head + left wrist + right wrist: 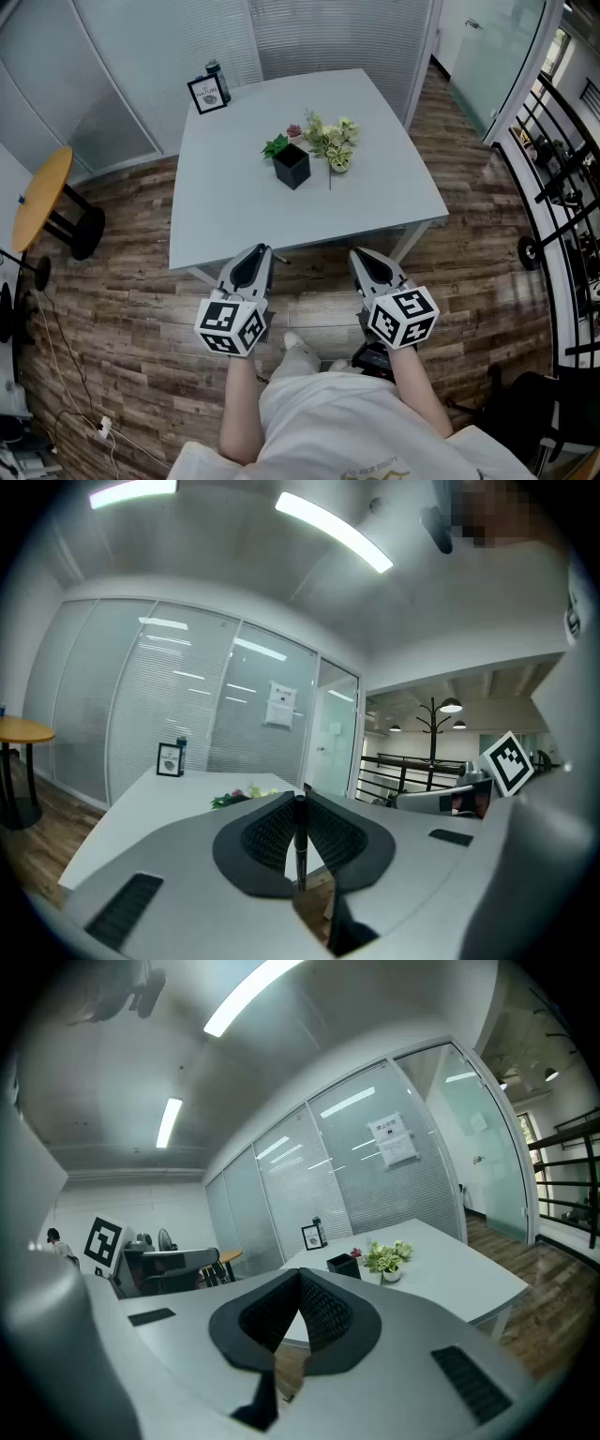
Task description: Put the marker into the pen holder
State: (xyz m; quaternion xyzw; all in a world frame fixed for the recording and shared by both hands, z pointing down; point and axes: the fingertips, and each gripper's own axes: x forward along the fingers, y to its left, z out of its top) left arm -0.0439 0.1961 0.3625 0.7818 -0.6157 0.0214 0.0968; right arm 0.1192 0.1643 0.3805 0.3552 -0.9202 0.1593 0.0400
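Observation:
The black square pen holder (292, 166) stands mid-table on the white table (234, 206), beside a small potted plant (333, 141). Both grippers hover in front of the table's near edge, above the wooden floor. My left gripper (261, 251) is shut on a thin black marker (300, 841), which stands upright between the jaws in the left gripper view. My right gripper (362, 254) is shut with nothing between its jaws. The right gripper view shows the pen holder (343, 1264) ahead on the table, left of the plant (387, 1260). In the left gripper view the holder is hidden.
A framed picture (207, 95) and a dark bottle (218, 80) stand at the table's far left corner. A round wooden side table (42, 197) is at the left. Glass walls run behind the table, and a black railing (562, 187) runs at the right.

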